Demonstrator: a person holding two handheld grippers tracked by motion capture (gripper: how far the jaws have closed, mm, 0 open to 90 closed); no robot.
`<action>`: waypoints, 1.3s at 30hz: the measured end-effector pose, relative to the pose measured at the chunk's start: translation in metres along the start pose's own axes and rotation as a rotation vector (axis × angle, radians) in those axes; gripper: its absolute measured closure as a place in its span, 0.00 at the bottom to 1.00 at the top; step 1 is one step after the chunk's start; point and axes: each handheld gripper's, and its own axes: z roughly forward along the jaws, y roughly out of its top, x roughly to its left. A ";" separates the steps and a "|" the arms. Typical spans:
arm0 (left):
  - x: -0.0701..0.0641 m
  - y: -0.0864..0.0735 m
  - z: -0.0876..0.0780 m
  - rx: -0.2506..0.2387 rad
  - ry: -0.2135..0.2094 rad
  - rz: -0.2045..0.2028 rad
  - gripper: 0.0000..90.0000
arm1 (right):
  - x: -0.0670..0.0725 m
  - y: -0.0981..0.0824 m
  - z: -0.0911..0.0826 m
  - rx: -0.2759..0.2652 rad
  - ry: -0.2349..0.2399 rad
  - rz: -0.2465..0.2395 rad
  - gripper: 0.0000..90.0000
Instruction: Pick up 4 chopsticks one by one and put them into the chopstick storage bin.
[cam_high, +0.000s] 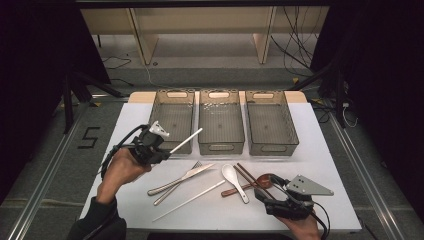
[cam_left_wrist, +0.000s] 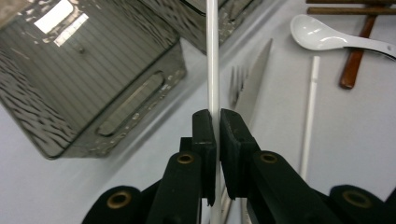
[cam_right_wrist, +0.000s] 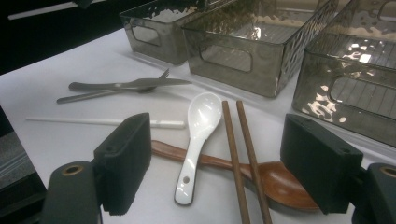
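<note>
High view: left gripper (cam_high: 159, 150) clamped tight on thin white plastic chopstick (cam_high: 186, 140), held above table, long axis slanting up-right toward leftmost smoky translucent plastic bin (cam_high: 172, 120), just beyond tip. Right gripper (cam_high: 272, 195) jaws spread wide, empty, near-side by brown wooden chopsticks (cam_right_wrist: 243, 154).

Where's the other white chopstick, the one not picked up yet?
The loose white chopstick lies on the white table in the high view, left of the white ceramic spoon, just below the metal knife and fork.
</note>
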 end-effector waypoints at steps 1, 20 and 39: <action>0.000 0.000 0.000 0.000 0.000 0.000 0.94 | 0.000 0.000 0.000 -0.001 0.000 0.001 0.29; 0.083 0.026 0.014 -0.037 0.059 -0.179 0.94 | -0.001 0.000 0.000 -0.001 0.004 0.004 0.29; 0.113 0.049 0.044 -0.055 0.092 -0.240 0.94 | -0.001 0.000 0.000 -0.002 0.006 0.006 0.29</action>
